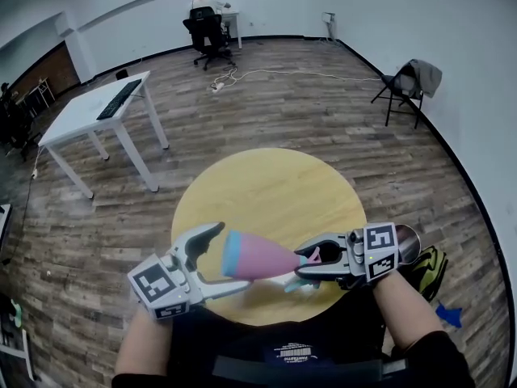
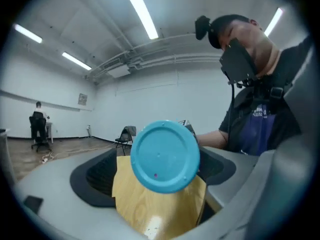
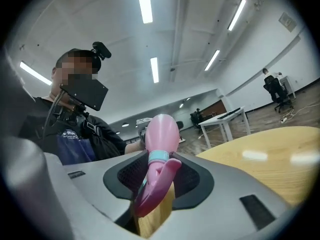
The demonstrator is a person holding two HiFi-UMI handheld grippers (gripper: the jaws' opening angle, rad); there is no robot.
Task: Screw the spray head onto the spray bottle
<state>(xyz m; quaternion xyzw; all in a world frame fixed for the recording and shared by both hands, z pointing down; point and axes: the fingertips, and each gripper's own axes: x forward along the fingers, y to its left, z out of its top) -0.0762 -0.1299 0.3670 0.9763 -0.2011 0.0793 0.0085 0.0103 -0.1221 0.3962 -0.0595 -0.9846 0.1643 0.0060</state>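
Right claw (image 1: 305,263): jaws closed on the spray head (image 1: 312,256), a pad on each side of it. The trigger (image 3: 155,189) points back toward the claw's own camera. The claw points level, toward the left claw. The head sits on the neck of the bottle (image 1: 262,255), with the teal collar (image 3: 159,157) just past the pads. Can't tell how far it's threaded.

Bottle: pink with a blue base (image 2: 165,156). It lies level in the air, sticking straight out from the right claw's tips, over the near edge of the round yellow table (image 1: 266,184). Only the right claw carries it.

Left claw (image 1: 230,255): jaws wide apart, gripping nothing. The bottle's base sits between its tips, face-on to its camera, with a gap between base and pad on each side. In the head view one finger is above the base and the other below.

The claws face each other with the bottle in line between them, in front of the person's torso.

Background: a white desk (image 1: 89,111) with a keyboard (image 1: 119,99) is well beyond the left claw. A folding chair (image 1: 404,83) is far beyond the right claw. A seated person (image 1: 206,6) is at the far wall.
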